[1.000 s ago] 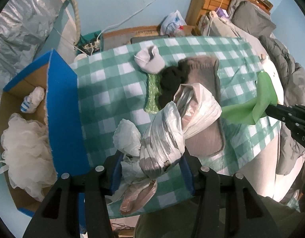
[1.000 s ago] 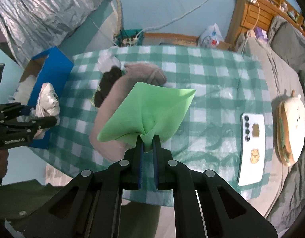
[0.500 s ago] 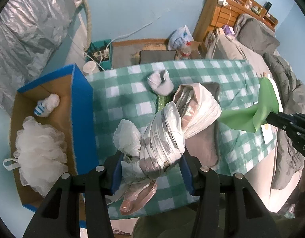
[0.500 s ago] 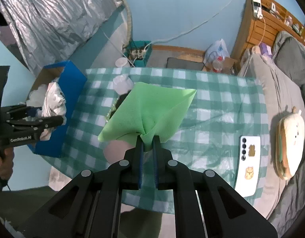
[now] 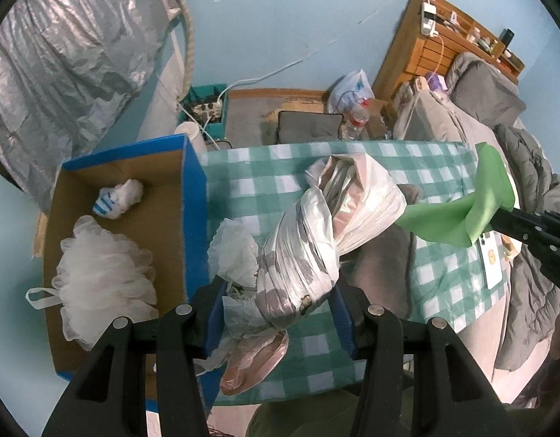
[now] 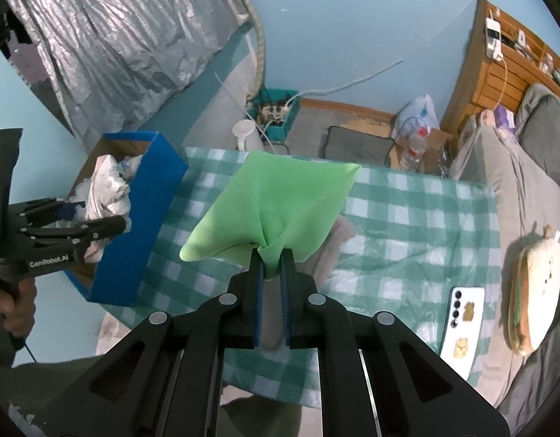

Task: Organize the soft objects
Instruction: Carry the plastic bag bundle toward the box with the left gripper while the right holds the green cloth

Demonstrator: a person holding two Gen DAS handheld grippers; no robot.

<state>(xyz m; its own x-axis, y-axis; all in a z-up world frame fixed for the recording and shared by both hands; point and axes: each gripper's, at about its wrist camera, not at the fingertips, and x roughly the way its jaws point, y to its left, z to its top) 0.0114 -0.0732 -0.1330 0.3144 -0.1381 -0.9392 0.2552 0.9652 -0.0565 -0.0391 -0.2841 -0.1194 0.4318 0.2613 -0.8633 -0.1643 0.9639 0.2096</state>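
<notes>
My left gripper (image 5: pixel 280 302) is shut on a bundle of crumpled white and pink plastic bags (image 5: pixel 316 233), held high above the green checked table (image 5: pixel 250 189), next to the blue cardboard box (image 5: pixel 194 218). The box holds a white mesh sponge (image 5: pixel 101 276) and a small white-and-blue striped ball (image 5: pixel 118 198). My right gripper (image 6: pixel 270 258) is shut on a light green cloth (image 6: pixel 272 204) that hangs above the table; it also shows in the left wrist view (image 5: pixel 472 207). A grey cloth (image 5: pixel 381 262) lies on the table under the bundle.
A white phone (image 6: pixel 461 324) lies near the table's right edge. A plush toy (image 6: pixel 534 287) and grey bedding (image 5: pixel 527 182) are on the right. A wooden shelf (image 6: pixel 505 73), a power strip bin (image 6: pixel 276 113) and a silver sheet (image 6: pixel 116 36) are behind.
Both grippers have risen higher above the table with their loads. The left gripper has shifted toward the blue box, so more of its inside shows.
</notes>
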